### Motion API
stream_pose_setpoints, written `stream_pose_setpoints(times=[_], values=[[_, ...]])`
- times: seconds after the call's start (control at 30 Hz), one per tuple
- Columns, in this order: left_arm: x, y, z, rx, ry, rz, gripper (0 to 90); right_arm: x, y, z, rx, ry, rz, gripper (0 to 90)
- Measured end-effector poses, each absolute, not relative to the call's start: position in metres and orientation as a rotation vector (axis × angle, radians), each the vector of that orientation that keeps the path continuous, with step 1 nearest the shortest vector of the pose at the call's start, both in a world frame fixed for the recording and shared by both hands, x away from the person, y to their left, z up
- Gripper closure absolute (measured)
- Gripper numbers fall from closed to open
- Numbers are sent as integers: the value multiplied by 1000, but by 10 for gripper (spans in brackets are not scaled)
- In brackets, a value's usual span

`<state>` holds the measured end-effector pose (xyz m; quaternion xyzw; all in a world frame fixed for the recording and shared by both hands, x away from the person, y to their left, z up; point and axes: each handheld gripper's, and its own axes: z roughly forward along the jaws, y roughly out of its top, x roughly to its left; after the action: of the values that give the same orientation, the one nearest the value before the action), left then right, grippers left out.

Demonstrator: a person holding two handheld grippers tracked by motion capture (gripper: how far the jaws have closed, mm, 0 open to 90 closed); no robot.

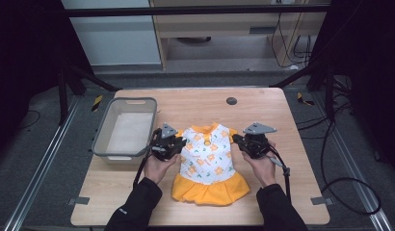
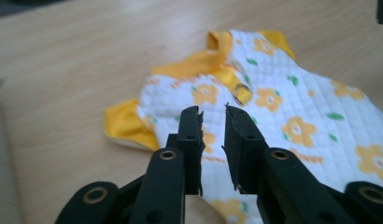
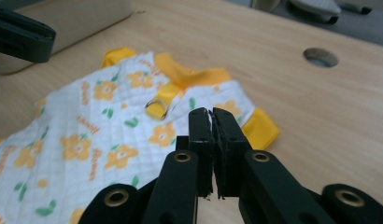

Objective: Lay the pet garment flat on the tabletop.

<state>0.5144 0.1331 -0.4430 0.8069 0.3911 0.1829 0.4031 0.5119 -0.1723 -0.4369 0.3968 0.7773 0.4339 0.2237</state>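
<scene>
A small white dress (image 1: 207, 161) with orange flowers, orange collar and orange skirt lies flat in the middle of the wooden table (image 1: 195, 103). My left gripper (image 1: 182, 144) sits at the dress's left sleeve. In the left gripper view its jaws (image 2: 213, 109) stand a little apart over the dress (image 2: 283, 107), with nothing between them. My right gripper (image 1: 236, 139) sits at the right sleeve. In the right gripper view its jaws (image 3: 212, 112) are pressed together above the dress (image 3: 101, 126) near the orange sleeve edge. A metal ring (image 3: 158, 105) hangs below the collar.
A grey plastic bin (image 1: 101, 127) stands on the table's left side, close to my left gripper. A round hole (image 1: 231, 101) is in the table top beyond the dress. Bare wood lies to the right and toward the front edge.
</scene>
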Motion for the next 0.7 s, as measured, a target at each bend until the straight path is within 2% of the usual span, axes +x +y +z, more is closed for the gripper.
stream_pose_setpoints(times=[0.27, 0.43, 0.7], values=[[502, 125, -481, 2149, 1020, 437, 781, 493, -156, -483, 1043, 2342, 1099, 855], [504, 127, -493, 2190, 1030, 416, 767, 491, -149, -499, 1030, 2387, 990, 852], [507, 125, -495, 2194, 994, 447, 770, 483, -149, -499, 1075, 2394, 1014, 881]])
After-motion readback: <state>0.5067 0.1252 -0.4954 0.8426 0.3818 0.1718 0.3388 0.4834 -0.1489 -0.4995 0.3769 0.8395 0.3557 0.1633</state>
